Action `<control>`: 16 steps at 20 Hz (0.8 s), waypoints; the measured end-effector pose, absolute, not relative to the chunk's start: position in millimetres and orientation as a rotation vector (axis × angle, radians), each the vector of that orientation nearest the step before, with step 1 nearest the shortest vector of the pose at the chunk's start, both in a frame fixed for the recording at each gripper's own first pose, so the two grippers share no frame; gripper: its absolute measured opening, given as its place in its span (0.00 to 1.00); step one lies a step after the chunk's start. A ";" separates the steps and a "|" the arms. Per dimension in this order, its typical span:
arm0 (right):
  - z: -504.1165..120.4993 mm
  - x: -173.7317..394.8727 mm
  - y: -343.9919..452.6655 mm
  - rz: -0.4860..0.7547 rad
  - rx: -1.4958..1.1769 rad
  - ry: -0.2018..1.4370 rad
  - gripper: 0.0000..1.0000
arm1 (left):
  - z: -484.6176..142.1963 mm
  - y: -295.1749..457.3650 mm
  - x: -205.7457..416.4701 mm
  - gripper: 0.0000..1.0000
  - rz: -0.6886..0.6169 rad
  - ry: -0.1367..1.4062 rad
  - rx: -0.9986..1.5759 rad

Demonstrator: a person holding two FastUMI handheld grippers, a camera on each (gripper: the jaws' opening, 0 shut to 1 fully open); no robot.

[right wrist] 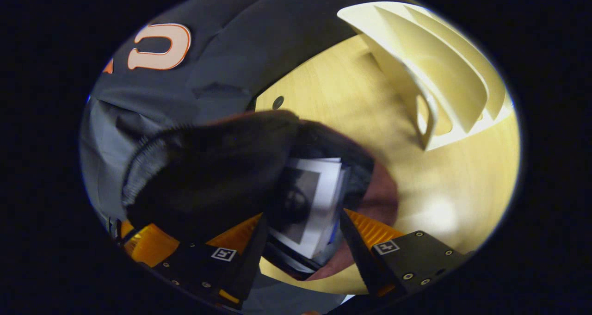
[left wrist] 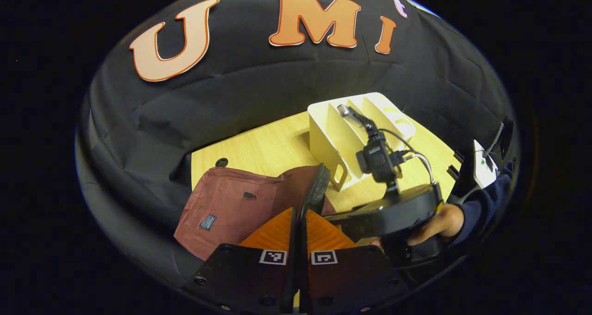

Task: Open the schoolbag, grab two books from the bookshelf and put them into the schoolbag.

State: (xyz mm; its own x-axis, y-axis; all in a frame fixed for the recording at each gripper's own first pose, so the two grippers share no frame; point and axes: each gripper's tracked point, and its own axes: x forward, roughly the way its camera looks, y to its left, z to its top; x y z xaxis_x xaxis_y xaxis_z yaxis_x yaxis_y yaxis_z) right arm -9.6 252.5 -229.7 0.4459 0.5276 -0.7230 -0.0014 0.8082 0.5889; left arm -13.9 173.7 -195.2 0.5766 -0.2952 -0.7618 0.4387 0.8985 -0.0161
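Books (right wrist: pixel 307 204) apparently inside schoolbag (left wrist: pixel 231 204), left gripper (left wrist: pixel 299 220) pinching flap

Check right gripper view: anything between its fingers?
Yes. Books sit between the right gripper's spread fingers, going into the schoolbag mouth. Whether both fingers press them is unclear.

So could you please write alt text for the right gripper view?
The right gripper, its fingers spread, straddles a stack of white-covered books going into the open dark-lined maroon schoolbag. Behind stands an empty cream slotted bookshelf on the pale wooden table.
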 end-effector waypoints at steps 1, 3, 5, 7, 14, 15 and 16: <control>-227.6 -4.4 240.1 0.332 0.544 1.044 0.94 | -198.0 170.4 -15.0 0.07 -0.438 0.857 0.180; -219.6 5.5 213.5 0.295 0.522 0.999 0.94 | -204.2 164.6 -18.2 0.10 -0.445 0.861 0.176; -208.2 12.7 186.3 0.256 0.502 0.949 0.95 | -208.4 160.1 -18.5 0.11 -0.434 0.863 0.173; -199.6 17.7 155.5 0.213 0.466 0.906 0.96 | -210.4 149.0 -23.4 0.15 -0.448 0.858 0.169; -160.6 19.1 35.8 0.051 0.374 0.760 0.95 | -234.2 107.4 -45.0 0.40 -0.517 0.870 0.126; -155.5 20.5 23.5 0.027 0.366 0.741 0.96 | -235.3 100.5 -46.3 0.43 -0.521 0.868 0.133; -148.0 19.9 11.4 0.012 0.362 0.719 0.96 | -235.5 96.7 -46.2 0.43 -0.511 0.862 0.146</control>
